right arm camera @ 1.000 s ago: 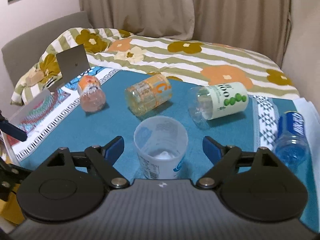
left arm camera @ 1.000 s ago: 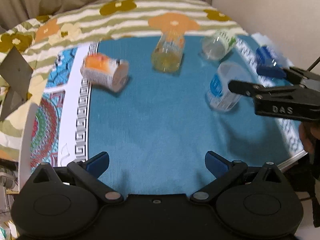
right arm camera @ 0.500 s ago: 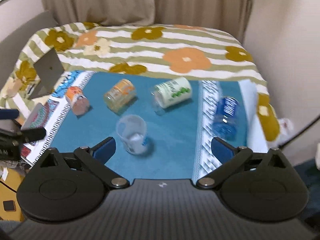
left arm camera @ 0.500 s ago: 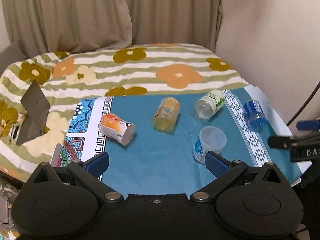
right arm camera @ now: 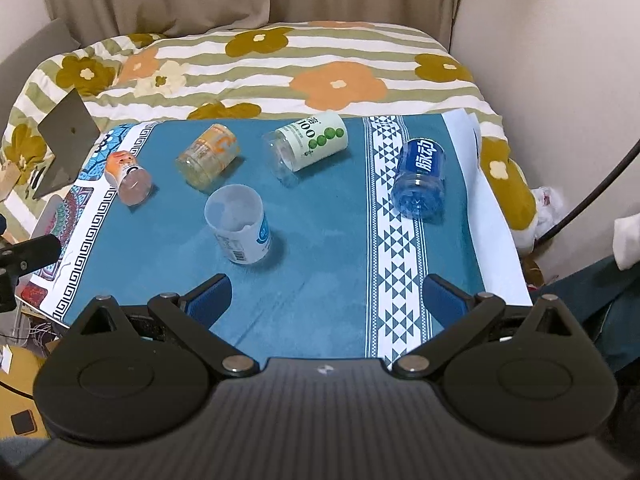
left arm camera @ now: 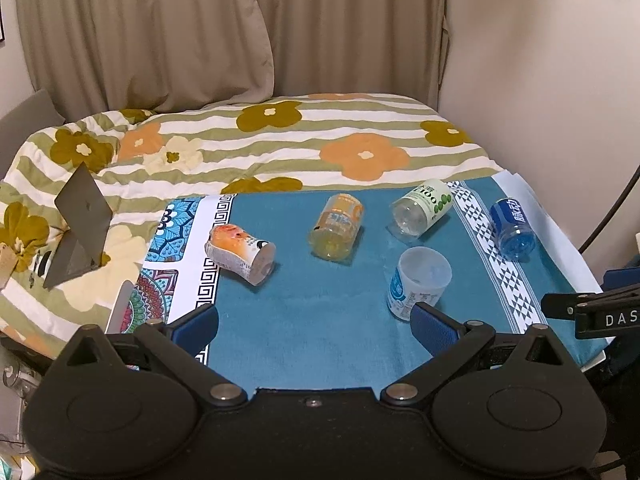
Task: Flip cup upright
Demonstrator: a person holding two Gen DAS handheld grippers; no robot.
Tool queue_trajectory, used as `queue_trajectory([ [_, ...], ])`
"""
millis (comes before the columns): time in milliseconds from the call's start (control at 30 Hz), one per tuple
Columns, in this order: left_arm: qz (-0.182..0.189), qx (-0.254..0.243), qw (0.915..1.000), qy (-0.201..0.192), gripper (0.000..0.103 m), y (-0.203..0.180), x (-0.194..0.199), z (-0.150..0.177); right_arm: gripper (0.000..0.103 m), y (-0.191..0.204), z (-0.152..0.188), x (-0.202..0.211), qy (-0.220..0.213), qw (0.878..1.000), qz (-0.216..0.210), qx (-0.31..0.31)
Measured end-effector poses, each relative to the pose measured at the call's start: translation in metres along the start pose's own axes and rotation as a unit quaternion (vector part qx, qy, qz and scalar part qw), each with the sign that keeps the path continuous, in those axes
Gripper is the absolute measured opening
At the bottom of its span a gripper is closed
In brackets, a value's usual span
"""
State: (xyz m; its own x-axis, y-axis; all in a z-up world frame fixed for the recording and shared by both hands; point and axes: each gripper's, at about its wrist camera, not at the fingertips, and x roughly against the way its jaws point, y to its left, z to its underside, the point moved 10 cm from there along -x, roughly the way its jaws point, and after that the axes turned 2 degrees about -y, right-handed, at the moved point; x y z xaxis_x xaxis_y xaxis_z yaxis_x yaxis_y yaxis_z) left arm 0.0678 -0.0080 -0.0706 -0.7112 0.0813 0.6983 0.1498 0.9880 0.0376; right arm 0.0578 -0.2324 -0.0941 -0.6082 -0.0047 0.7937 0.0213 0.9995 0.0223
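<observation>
A white translucent cup with a blue label (left arm camera: 418, 284) (right arm camera: 239, 225) stands upright on the teal cloth (left arm camera: 312, 320) (right arm camera: 320, 240), mouth up. My left gripper (left arm camera: 314, 324) is open and empty, held back above the near edge, the cup just beyond its right finger. My right gripper (right arm camera: 326, 300) is open and empty, also pulled back near the cloth's front edge; the cup is ahead and to its left. The right gripper's fingers show at the right edge of the left wrist view (left arm camera: 576, 308).
Several cut bottle cups lie on their sides on the cloth: orange-and-white (left arm camera: 240, 254) (right arm camera: 128, 178), yellow-orange (left arm camera: 336, 226) (right arm camera: 208, 158), white-green (left arm camera: 422, 208) (right arm camera: 308, 144), blue (left arm camera: 512, 224) (right arm camera: 420, 176). A flowered quilt (left arm camera: 280, 148) lies behind. A grey stand (left arm camera: 78, 224) sits left.
Both grippers have drawn back and risen away from the cloth. The right gripper, which had the white cup between its open fingers, now stands well clear of it; the cup stays upright.
</observation>
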Motion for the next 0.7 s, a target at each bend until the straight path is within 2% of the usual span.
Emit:
queue_trajectory([
  [700, 0.000, -0.018, 0.9998, -0.013, 0.103, 0.0004, -0.0005, -0.0070, 0.103, 0.0039, 0.0023, -0.0004, 0.005, 1.000, 0.002, -0.018],
])
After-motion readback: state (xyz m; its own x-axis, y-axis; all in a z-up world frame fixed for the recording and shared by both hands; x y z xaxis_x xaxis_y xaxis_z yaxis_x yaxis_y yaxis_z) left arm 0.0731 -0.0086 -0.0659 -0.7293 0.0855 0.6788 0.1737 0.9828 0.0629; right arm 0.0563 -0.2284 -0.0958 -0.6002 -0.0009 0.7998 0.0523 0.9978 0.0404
